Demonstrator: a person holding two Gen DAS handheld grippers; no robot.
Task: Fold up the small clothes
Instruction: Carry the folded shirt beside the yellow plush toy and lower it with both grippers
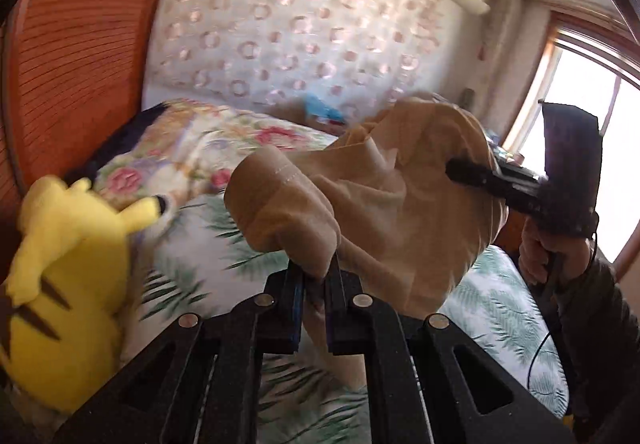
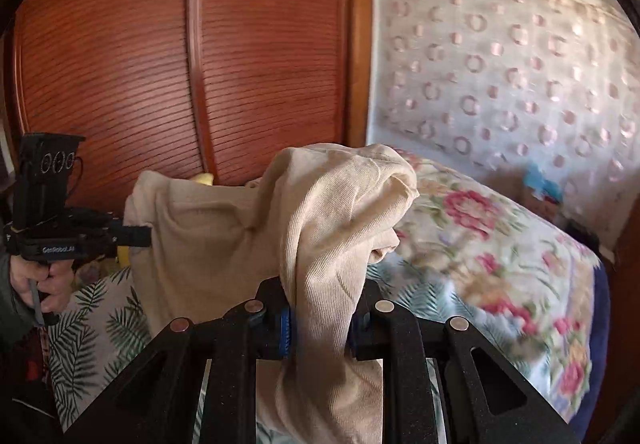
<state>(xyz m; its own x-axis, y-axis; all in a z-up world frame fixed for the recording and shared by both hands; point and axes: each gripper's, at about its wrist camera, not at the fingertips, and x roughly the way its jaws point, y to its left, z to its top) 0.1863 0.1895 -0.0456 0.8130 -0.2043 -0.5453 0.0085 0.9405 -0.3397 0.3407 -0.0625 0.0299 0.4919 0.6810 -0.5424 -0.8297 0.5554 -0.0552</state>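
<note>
A beige garment (image 1: pixel 384 204) hangs in the air between my two grippers, above the bed. My left gripper (image 1: pixel 316 280) is shut on one edge of the garment, which bunches over its fingers. My right gripper (image 2: pixel 320 300) is shut on another edge of the same garment (image 2: pixel 320 212), and cloth hangs down between its fingers. In the left wrist view the right gripper (image 1: pixel 452 168) comes in from the right, its tips buried in the cloth. In the right wrist view the left gripper (image 2: pixel 144 236) grips the garment's far left edge.
A bed with a palm-leaf sheet (image 1: pixel 224 244) lies below, with a floral quilt (image 2: pixel 488 244) heaped at its head. A yellow plush toy (image 1: pixel 68 264) sits at the left. A wooden slatted wardrobe (image 2: pixel 160 56) stands behind. A window (image 1: pixel 580 116) is at the right.
</note>
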